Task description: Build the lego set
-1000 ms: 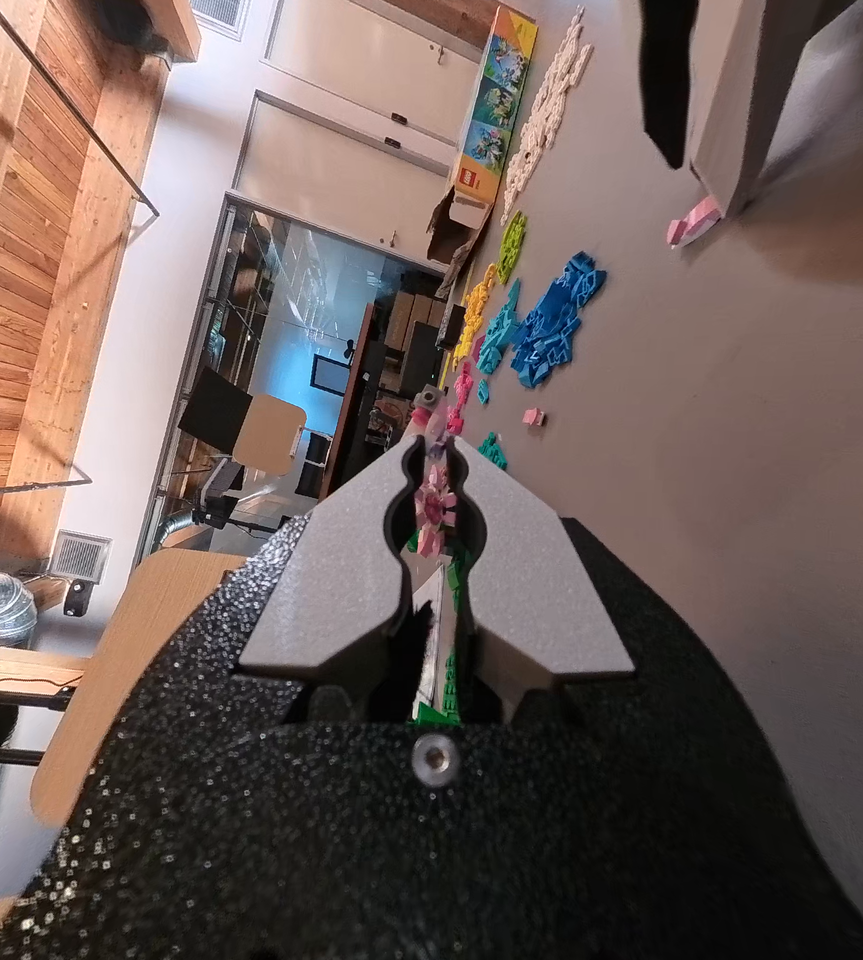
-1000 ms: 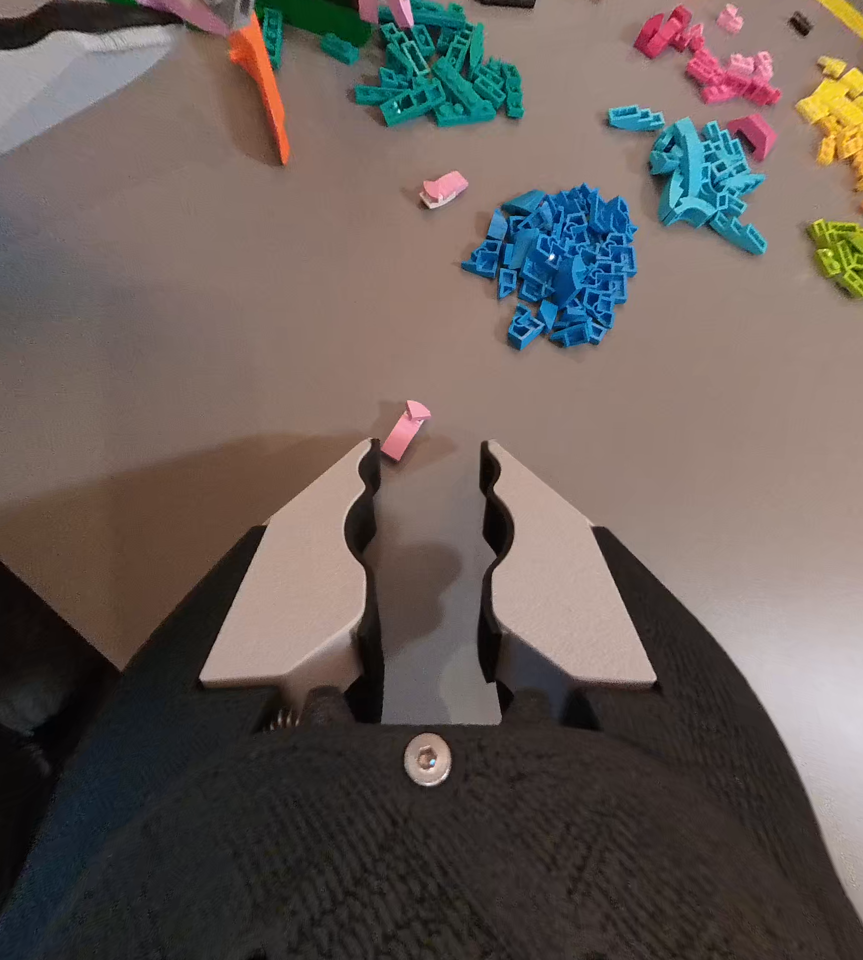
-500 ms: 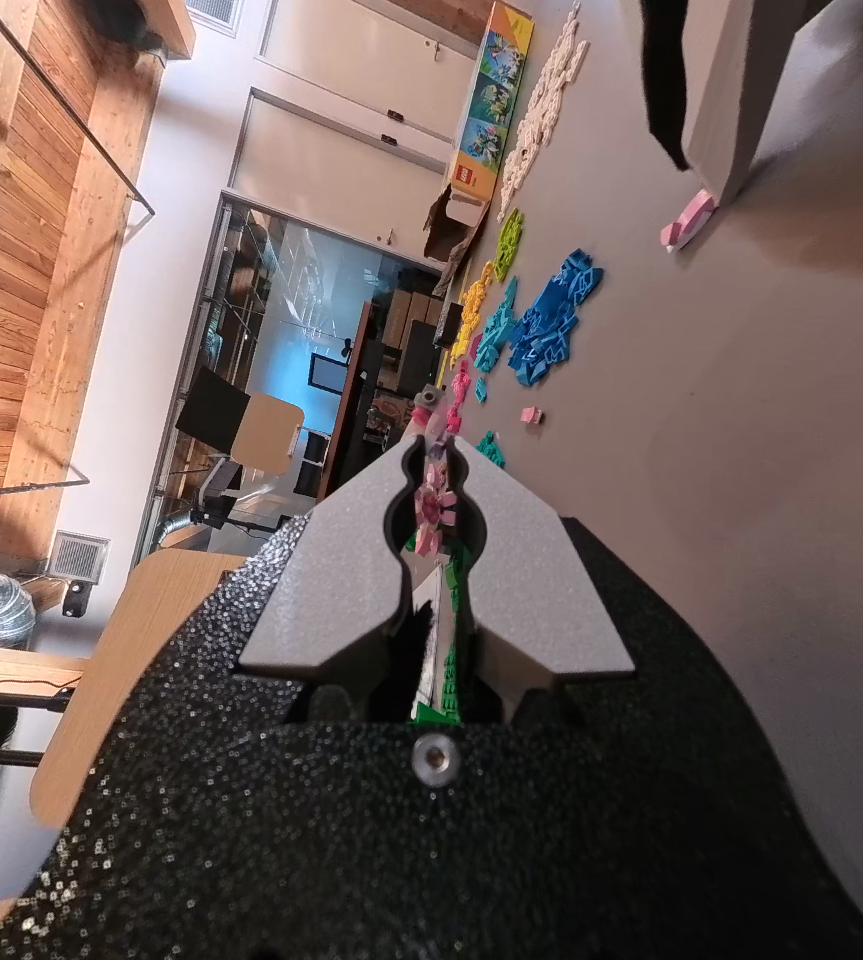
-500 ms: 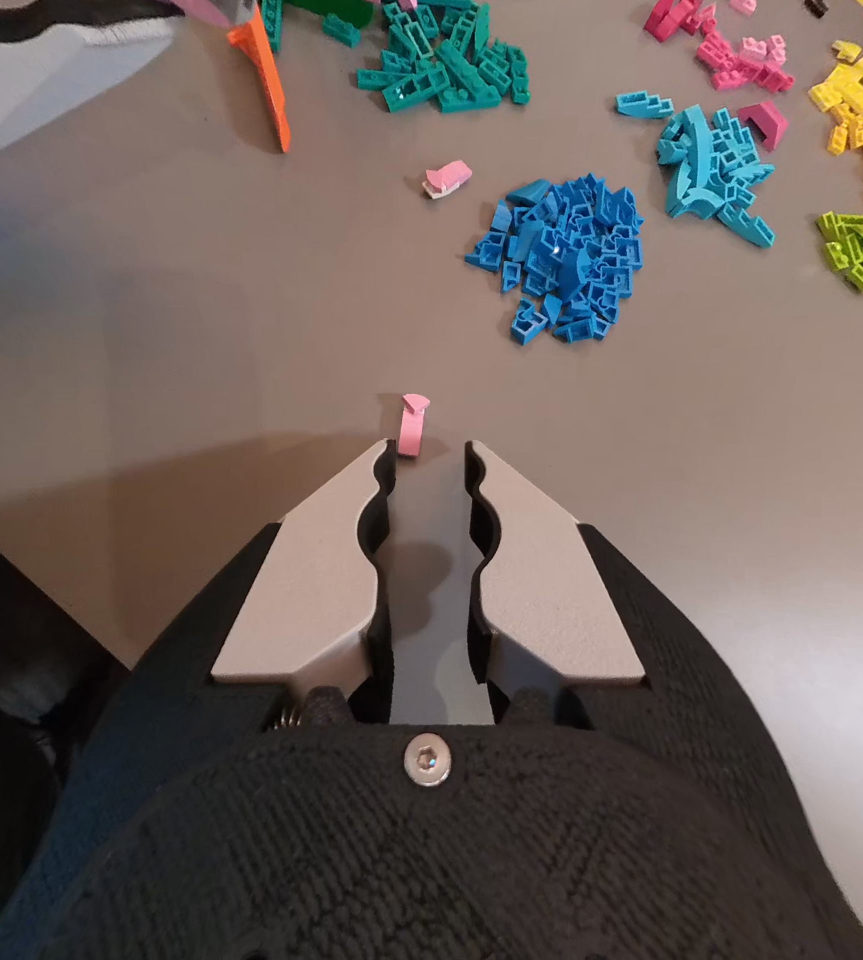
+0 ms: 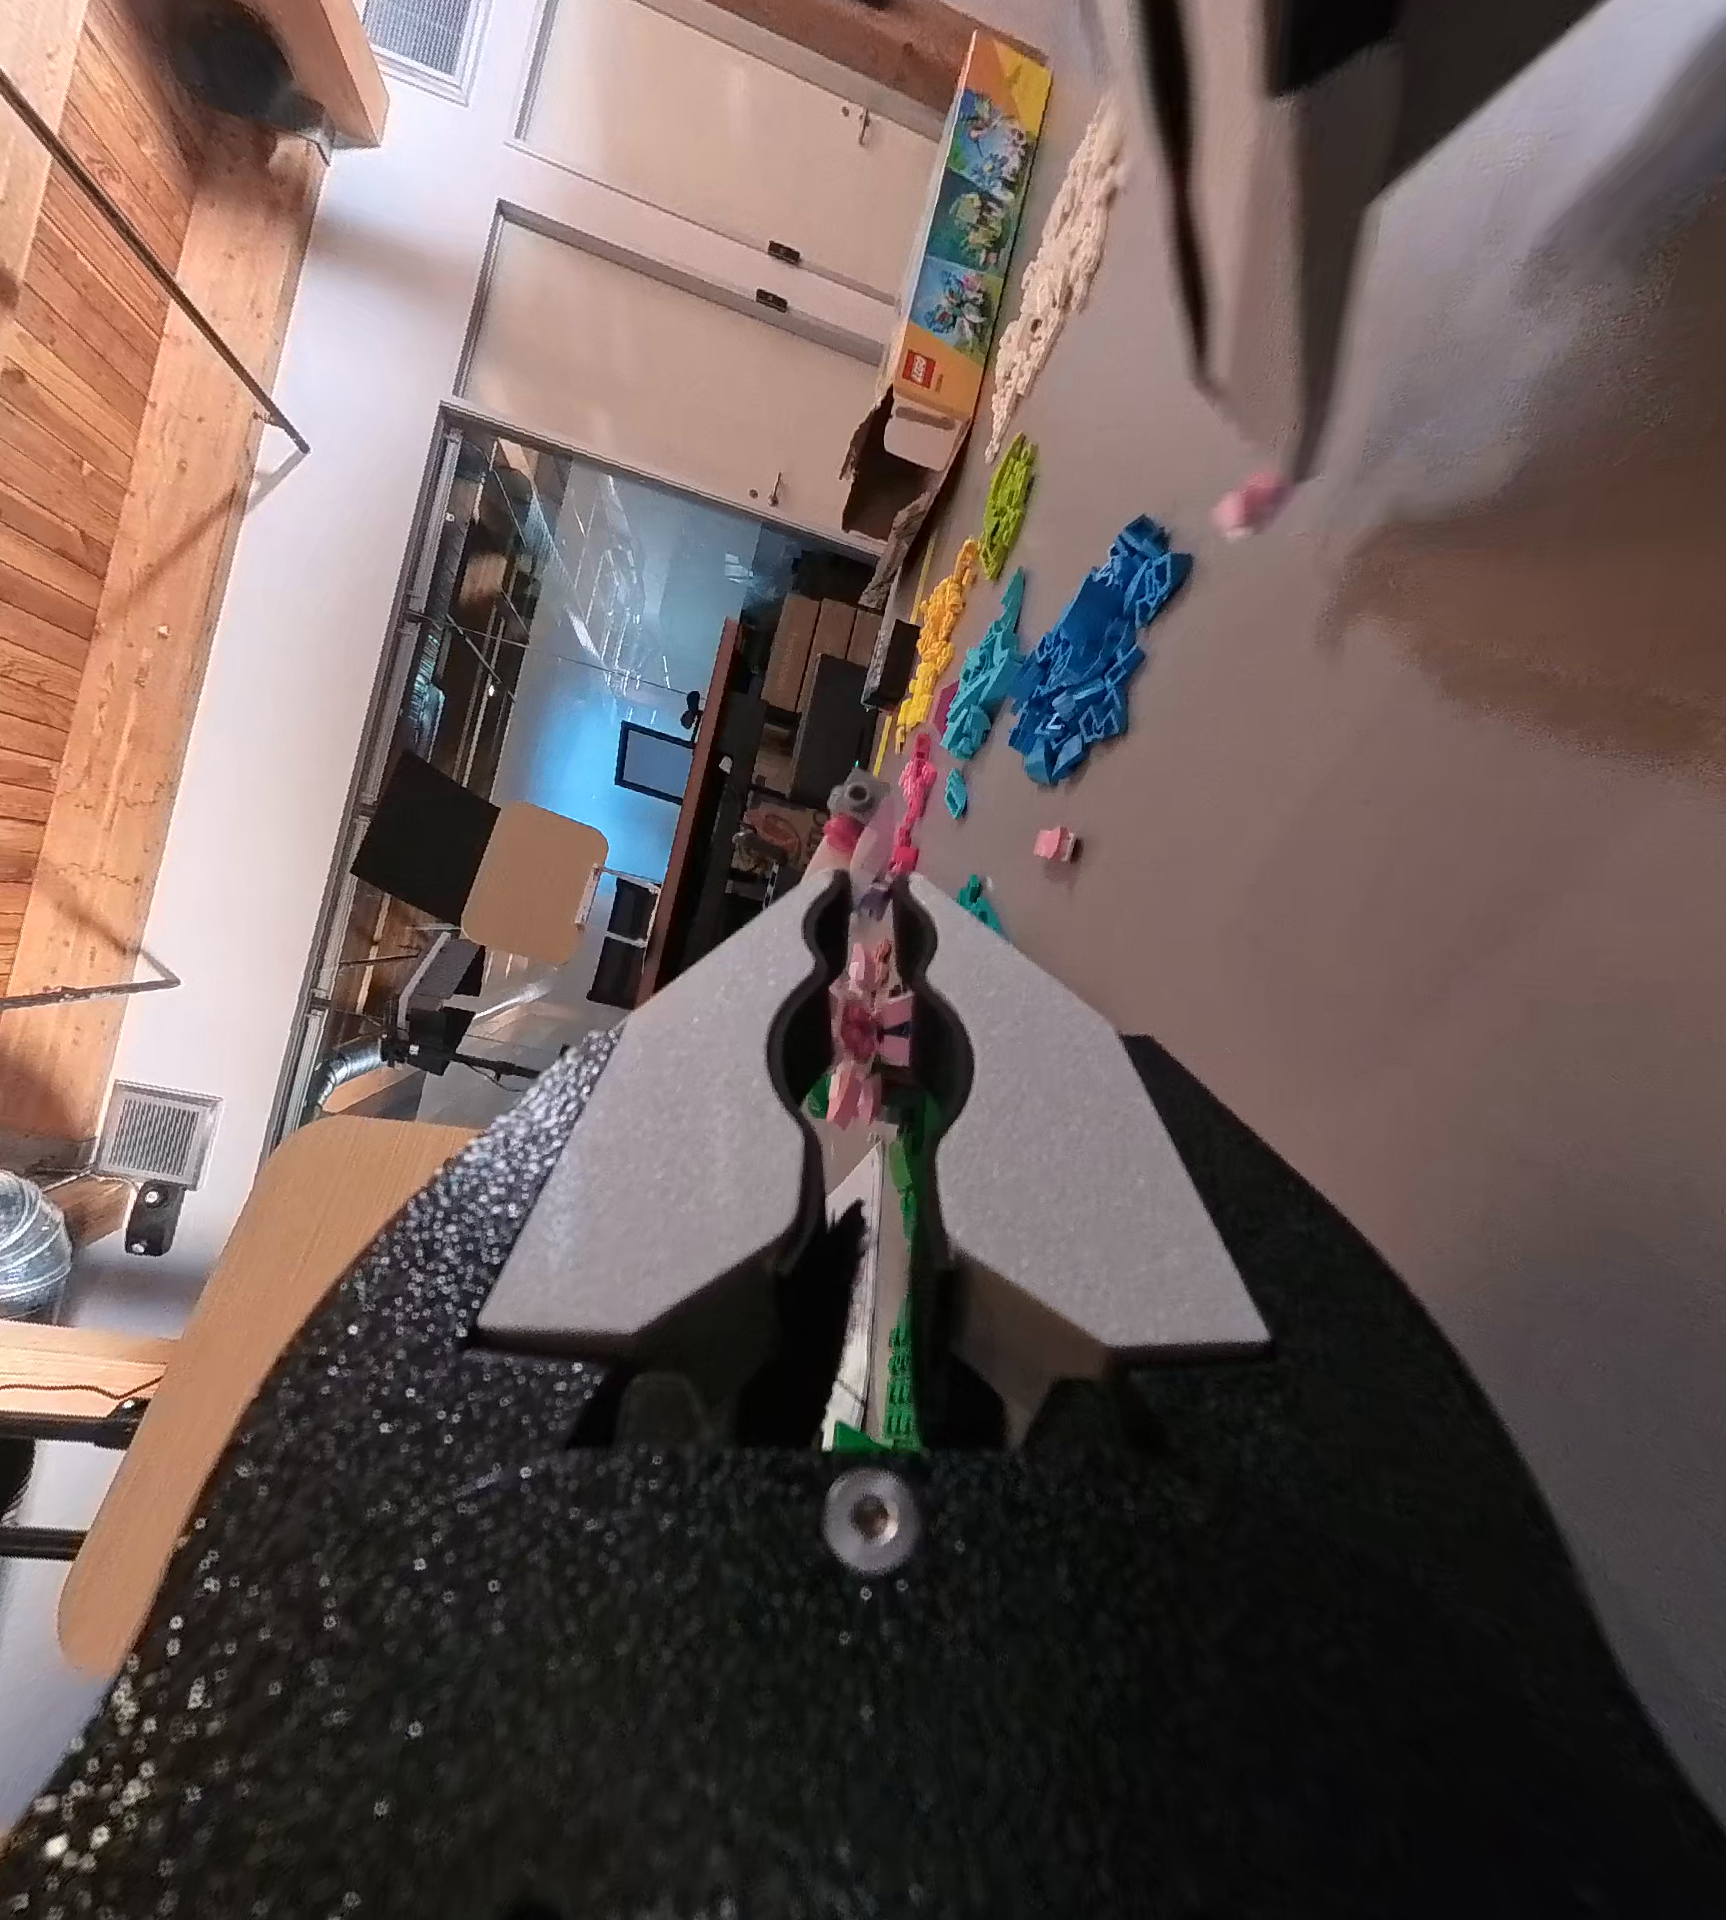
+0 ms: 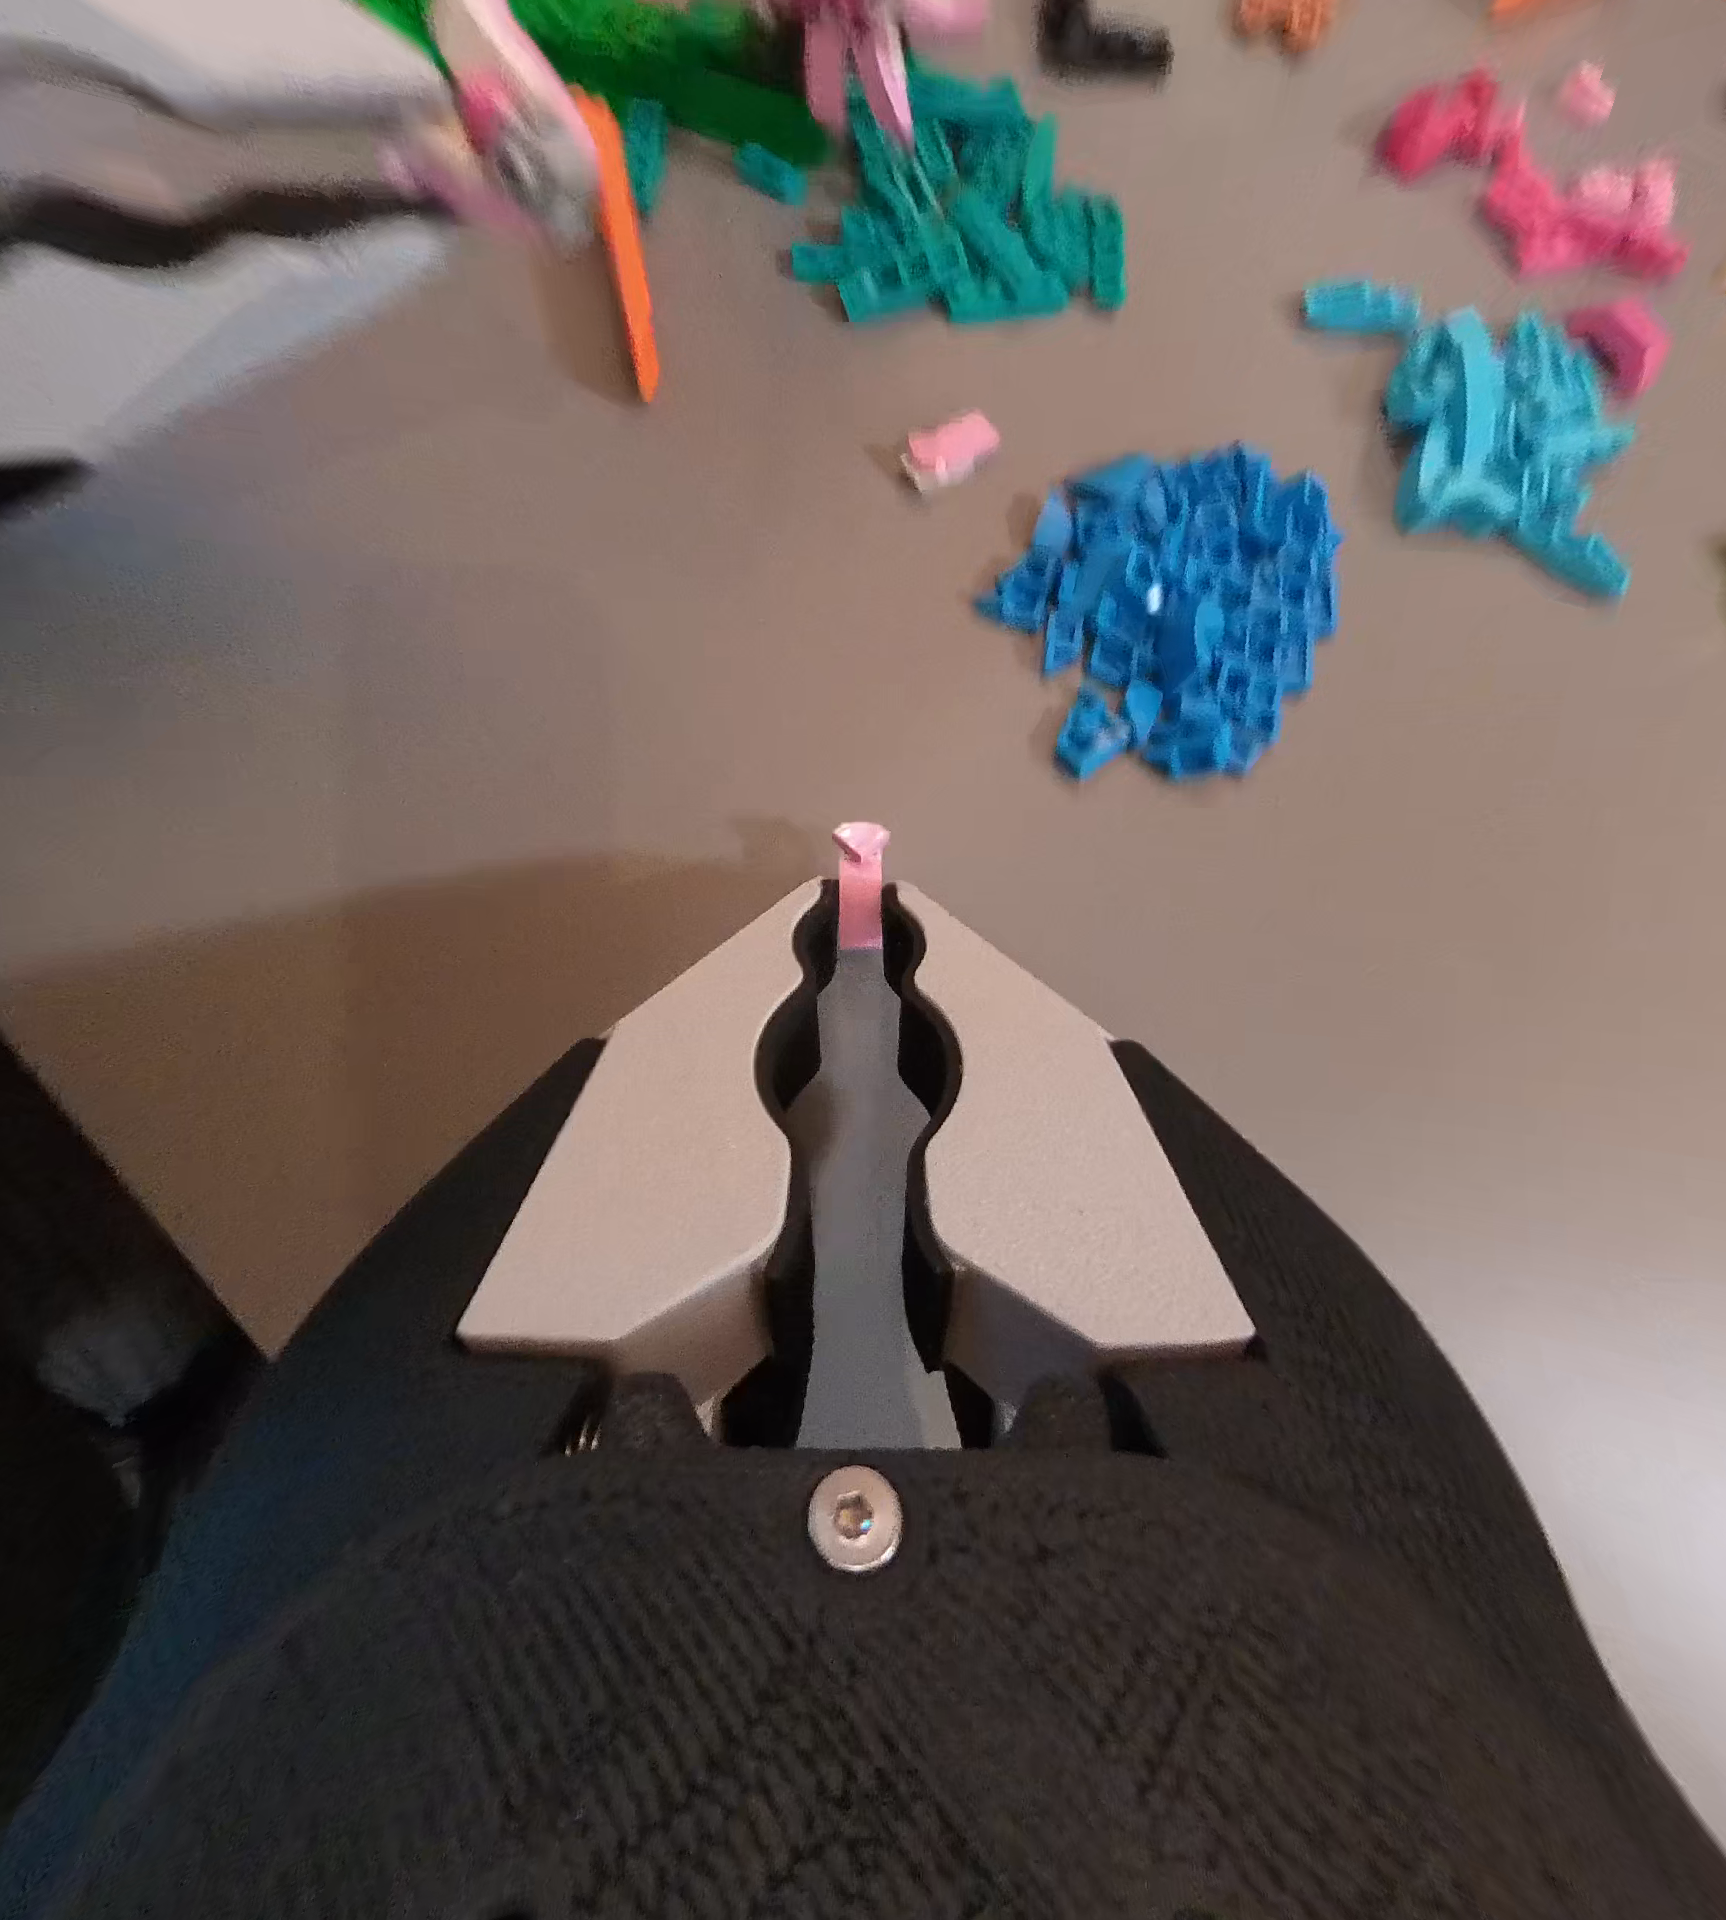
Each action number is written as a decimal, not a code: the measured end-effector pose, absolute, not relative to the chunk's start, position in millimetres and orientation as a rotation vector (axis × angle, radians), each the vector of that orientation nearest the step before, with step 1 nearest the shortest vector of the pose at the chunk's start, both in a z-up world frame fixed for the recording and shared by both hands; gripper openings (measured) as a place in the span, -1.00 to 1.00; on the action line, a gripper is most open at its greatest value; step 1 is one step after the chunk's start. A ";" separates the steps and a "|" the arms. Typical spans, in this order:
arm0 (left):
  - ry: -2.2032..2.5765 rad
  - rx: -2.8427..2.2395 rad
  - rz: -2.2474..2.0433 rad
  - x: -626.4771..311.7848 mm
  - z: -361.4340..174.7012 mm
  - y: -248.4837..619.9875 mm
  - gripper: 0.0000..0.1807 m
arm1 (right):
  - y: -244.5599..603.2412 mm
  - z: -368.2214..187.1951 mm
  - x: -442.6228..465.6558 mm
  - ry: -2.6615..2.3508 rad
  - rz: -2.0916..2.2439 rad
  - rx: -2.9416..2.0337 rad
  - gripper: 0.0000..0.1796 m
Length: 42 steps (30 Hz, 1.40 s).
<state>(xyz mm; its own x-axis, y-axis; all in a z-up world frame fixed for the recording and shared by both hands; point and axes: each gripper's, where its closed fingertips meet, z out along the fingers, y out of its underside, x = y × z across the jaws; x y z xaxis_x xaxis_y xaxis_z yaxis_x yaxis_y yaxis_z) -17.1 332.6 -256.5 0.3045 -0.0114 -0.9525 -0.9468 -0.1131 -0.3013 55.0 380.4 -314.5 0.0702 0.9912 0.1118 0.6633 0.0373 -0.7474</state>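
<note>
Item one: our right gripper [image 6: 857, 896], fingers clenched on a small pink brick [image 6: 857, 883], whose tip pokes out past the fingertips above the grey table [image 6: 423, 644].

Item two: our left gripper [image 5: 874, 896], pinched around the partly built lego model [image 5: 869, 1029], a green plate with a pink flower, which stands between the fingers and pokes past the tips.

Landmark: the blue brick pile [image 6: 1176, 613]. Just beyond it and to its left lies a loose pink piece [image 6: 950, 449]. Farther beyond on that side we count the teal pile [image 6: 952, 239] and an orange piece [image 6: 628, 260], blurred. To its right sits the light-blue pile [image 6: 1493, 447]; beyond that, the magenta pile [image 6: 1555, 197]. Yellow and lime bricks sit at the frame edge, farther right.

In the left wrist view, past the blue brick pile [image 5: 1087, 665], we note a cream-coloured pile [image 5: 1056, 249] and the set's box [image 5: 973, 239].
</note>
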 end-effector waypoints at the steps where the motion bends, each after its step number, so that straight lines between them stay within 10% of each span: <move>1: 0.950 -1.436 1.030 -15.2 -256.8 332.8 -0.94 | 376.1 -298.6 47.4 -1.667 0.729 -1.632 -0.93; 11: 0.950 -1.303 0.885 14.1 -240.6 326.6 -0.94 | 320.0 -201.5 14.5 -1.920 1.668 -1.439 -0.93; 42: 0.904 -1.230 0.877 16.7 -226.4 321.2 -0.94 | 316.7 -216.5 13.8 -2.205 1.459 -1.275 -0.93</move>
